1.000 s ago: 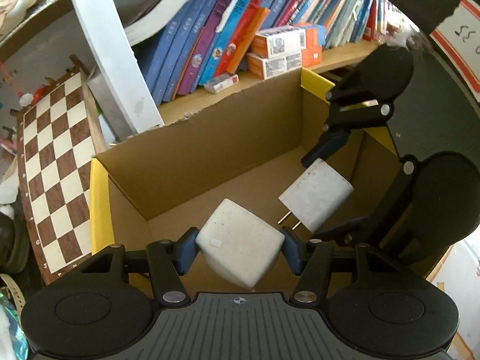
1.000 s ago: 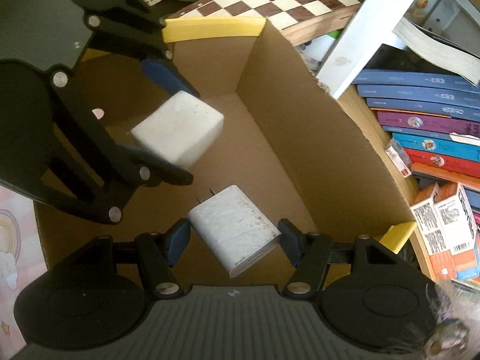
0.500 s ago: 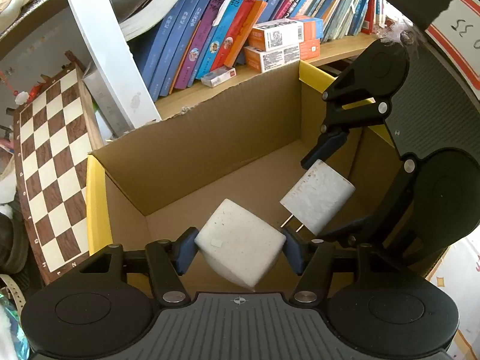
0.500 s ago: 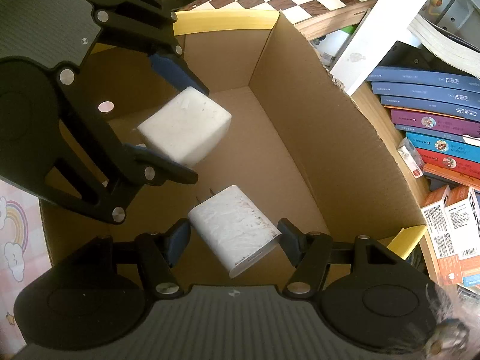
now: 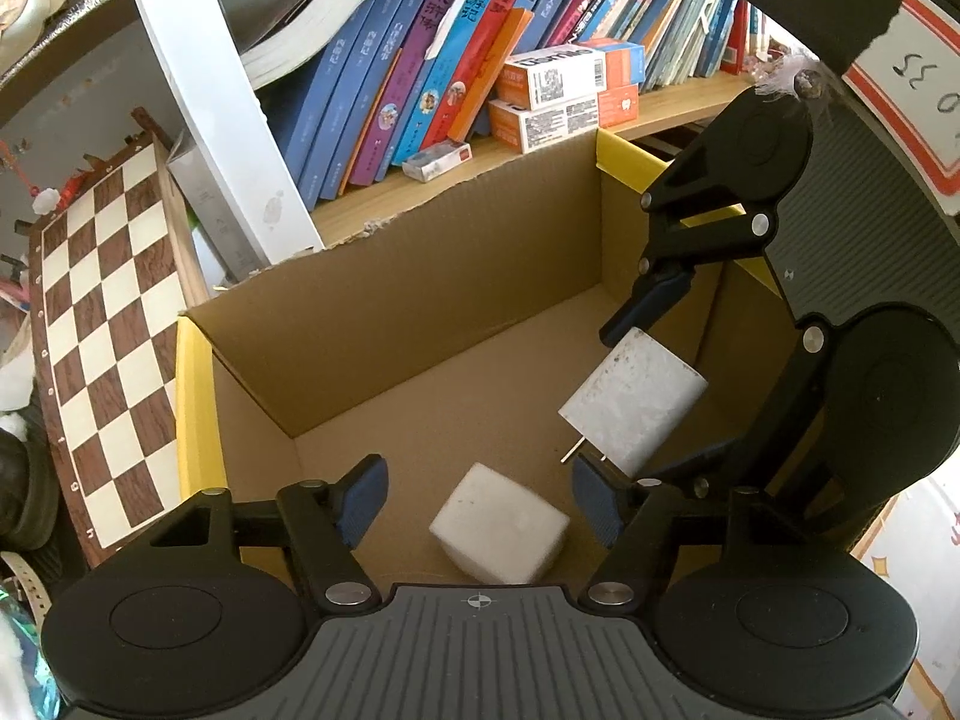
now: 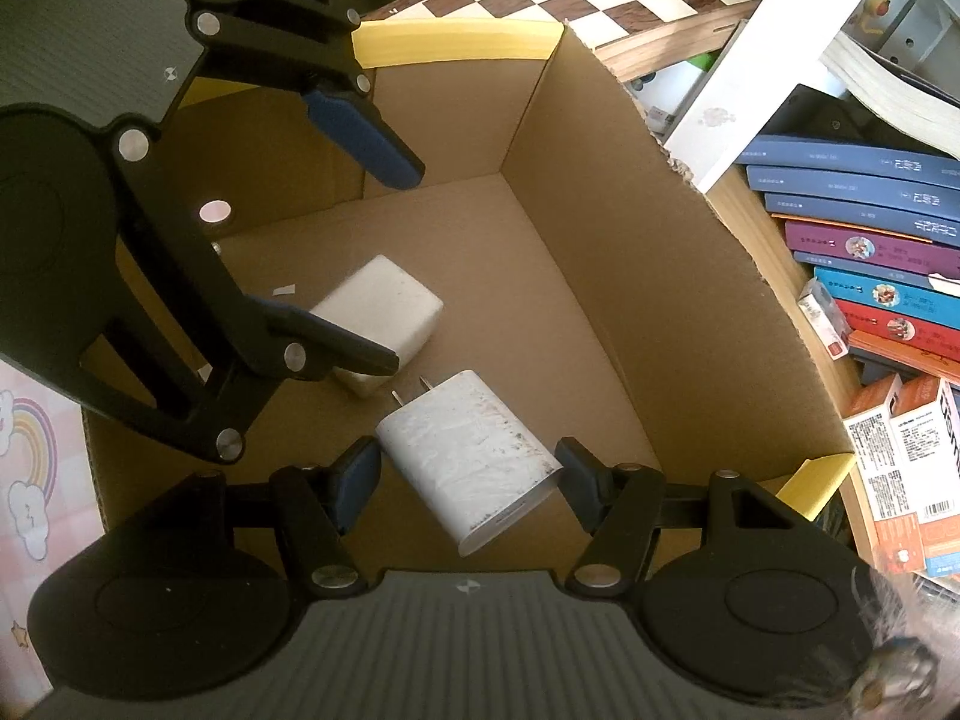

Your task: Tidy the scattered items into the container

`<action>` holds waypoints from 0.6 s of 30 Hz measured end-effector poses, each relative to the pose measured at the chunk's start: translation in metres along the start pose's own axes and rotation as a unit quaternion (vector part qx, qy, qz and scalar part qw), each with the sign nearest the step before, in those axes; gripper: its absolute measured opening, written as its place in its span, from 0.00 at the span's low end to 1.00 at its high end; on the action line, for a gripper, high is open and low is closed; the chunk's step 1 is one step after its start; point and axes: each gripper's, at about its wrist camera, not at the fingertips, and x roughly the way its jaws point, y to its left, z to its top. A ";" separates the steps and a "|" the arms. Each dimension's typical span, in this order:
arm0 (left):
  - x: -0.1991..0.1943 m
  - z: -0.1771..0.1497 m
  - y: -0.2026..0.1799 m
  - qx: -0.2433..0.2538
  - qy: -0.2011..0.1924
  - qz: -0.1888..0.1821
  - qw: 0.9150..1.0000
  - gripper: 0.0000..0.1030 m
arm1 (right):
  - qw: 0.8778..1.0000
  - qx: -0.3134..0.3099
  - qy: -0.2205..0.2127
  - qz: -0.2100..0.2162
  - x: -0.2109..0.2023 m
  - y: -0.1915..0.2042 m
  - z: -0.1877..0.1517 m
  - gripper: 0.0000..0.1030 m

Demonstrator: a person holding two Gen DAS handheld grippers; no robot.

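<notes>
An open cardboard box (image 5: 384, 324) with yellow-taped corners lies below both grippers; it also shows in the right wrist view (image 6: 654, 300). My left gripper (image 5: 477, 498) is open and empty above the box. A white cube charger (image 5: 499, 531) lies on the box floor under it, also in the right wrist view (image 6: 381, 306). My right gripper (image 6: 465, 477) is shut on a scuffed white plug charger (image 6: 471, 459), prongs pointing into the box. The same charger (image 5: 633, 408) and right gripper (image 5: 651, 384) show in the left wrist view, above the box floor.
A wooden shelf with a row of books (image 5: 456, 66) and small orange-and-white cartons (image 5: 558, 96) runs behind the box. A chessboard (image 5: 102, 348) leans at the left. A white post (image 5: 222, 114) stands behind the box wall. A pink rainbow mat (image 6: 30, 450) lies beside the box.
My left gripper has opened and the white cube charger has dropped from its fingers to the box floor. The right gripper still holds the plug charger in about the same place.
</notes>
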 end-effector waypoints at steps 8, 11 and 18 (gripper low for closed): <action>0.000 -0.001 -0.002 0.003 -0.002 0.001 1.000 0.68 | 1.000 0.004 -0.003 -0.001 0.001 -0.002 0.003 0.62; -0.001 -0.002 -0.002 0.001 -0.006 0.003 1.000 0.71 | 1.000 0.007 -0.002 -0.003 0.001 -0.002 0.003 0.62; -0.006 -0.004 -0.009 0.014 -0.008 0.029 0.999 0.77 | 1.000 0.020 -0.010 -0.018 -0.004 -0.002 0.002 0.69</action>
